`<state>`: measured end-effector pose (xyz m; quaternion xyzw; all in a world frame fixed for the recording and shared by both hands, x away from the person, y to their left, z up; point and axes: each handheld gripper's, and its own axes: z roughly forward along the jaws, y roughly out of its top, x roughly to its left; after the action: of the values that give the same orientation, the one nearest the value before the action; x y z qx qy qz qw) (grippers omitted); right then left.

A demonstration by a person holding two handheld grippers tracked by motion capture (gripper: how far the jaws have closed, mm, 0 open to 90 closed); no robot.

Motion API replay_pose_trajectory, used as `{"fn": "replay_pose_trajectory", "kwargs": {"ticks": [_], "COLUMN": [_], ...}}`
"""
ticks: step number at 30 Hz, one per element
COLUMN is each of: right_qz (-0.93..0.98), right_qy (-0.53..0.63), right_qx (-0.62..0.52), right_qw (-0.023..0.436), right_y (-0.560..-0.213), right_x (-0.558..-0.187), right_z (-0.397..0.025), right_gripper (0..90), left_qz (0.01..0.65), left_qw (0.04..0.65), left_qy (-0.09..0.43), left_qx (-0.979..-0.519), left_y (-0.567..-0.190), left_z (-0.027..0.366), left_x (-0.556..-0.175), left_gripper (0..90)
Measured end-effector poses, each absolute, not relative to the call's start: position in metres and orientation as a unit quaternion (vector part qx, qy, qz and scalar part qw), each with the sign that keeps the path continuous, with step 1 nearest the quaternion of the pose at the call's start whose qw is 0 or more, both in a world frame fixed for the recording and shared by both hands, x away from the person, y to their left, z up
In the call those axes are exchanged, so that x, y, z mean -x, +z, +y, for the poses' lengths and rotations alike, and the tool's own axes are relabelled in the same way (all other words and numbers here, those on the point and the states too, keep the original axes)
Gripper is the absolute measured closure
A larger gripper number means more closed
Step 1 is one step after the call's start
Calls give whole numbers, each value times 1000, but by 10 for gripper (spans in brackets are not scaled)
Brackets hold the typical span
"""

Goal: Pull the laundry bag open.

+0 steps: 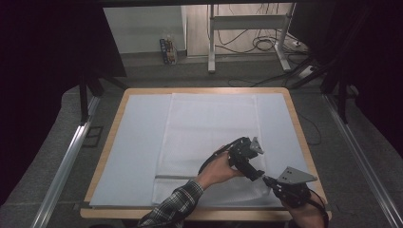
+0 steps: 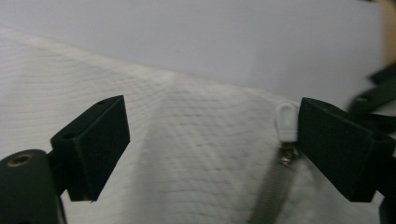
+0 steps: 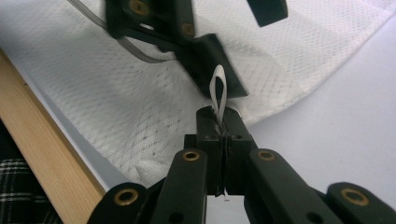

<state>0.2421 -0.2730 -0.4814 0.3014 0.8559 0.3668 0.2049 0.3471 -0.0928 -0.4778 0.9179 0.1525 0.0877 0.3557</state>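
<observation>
White mesh laundry bag [image 1: 209, 137] lies flat on the tabletop [image 1: 109, 142], zipper near its front edge; right hand-held gripper [image 3: 219, 122] pinches the white zipper pull [image 3: 218, 91]; left hand-held gripper [image 2: 210, 144] hovers spread beside it.
</observation>
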Motion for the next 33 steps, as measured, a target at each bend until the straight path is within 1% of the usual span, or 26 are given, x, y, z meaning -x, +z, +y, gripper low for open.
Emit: {"fn": "replay_pose_trajectory", "kwargs": {"ticks": [2, 4, 6, 10, 15, 18, 20, 22, 23, 24, 25, 26, 27, 28, 31, 33], "right_qz": [855, 856, 856, 856, 857, 857, 856, 856, 856, 856, 856, 856, 856, 857, 858, 859], "right_qy": [367, 366, 364, 362, 360, 360, 361, 361, 361, 362, 362, 362, 362, 362, 359, 358], "right_qx": [-302, -303, -304, -304, -305, -304, -304, -302, -302, -301, -299, -299, -298, -297, -295, -294], "right_qw": [207, 206, 205, 206, 208, 210, 210, 212, 212, 213, 215, 215, 216, 217, 218, 219], "right_y": [-481, -481, -481, -481, -482, -481, -481, -481, -481, -481, -480, -480, -480, -480, -481, -481], "right_x": [-242, -242, -242, -242, -243, -243, -242, -242, -242, -242, -241, -241, -241, -241, -241, -241], "right_z": [-273, -273, -273, -273, -273, -273, -273, -273, -273, -273, -272, -272, -272, -272, -272, -271], "right_gripper": [871, 870, 870, 870, 870, 869, 869, 869, 869, 869, 869, 869, 869, 869, 868, 868], "left_qz": [155, 157, 158, 170, 169, 156, 150, 142, 142, 137, 133, 133, 132, 132, 132, 127], "left_qw": [358, 350, 348, 354, 372, 370, 379, 386, 386, 383, 379, 379, 378, 378, 380, 377], "left_qy": [84, 99, 101, 98, 70, 54, 38, 13, 13, 4, -17, -17, -30, -39, -59, -66], "left_qx": [-917, -918, -918, -914, -910, -914, -912, -911, -911, -913, -915, -915, -916, -916, -914, -915], "left_y": [-476, -476, -475, -473, -471, -469, -469, -469, -469, -469, -470, -470, -472, -473, -474, -474], "left_z": [-90, -87, -84, -72, -56, -50, -49, -50, -50, -50, -52, -52, -54, -54, -56, -56], "left_x": [-349, -349, -350, -352, -350, -348, -345, -344, -344, -344, -345, -345, -346, -346, -345, -344], "left_gripper": [106, 111, 117, 130, 165, 261, 328, 459, 500, 500, 595, 626, 626, 666, 738, 756]}}
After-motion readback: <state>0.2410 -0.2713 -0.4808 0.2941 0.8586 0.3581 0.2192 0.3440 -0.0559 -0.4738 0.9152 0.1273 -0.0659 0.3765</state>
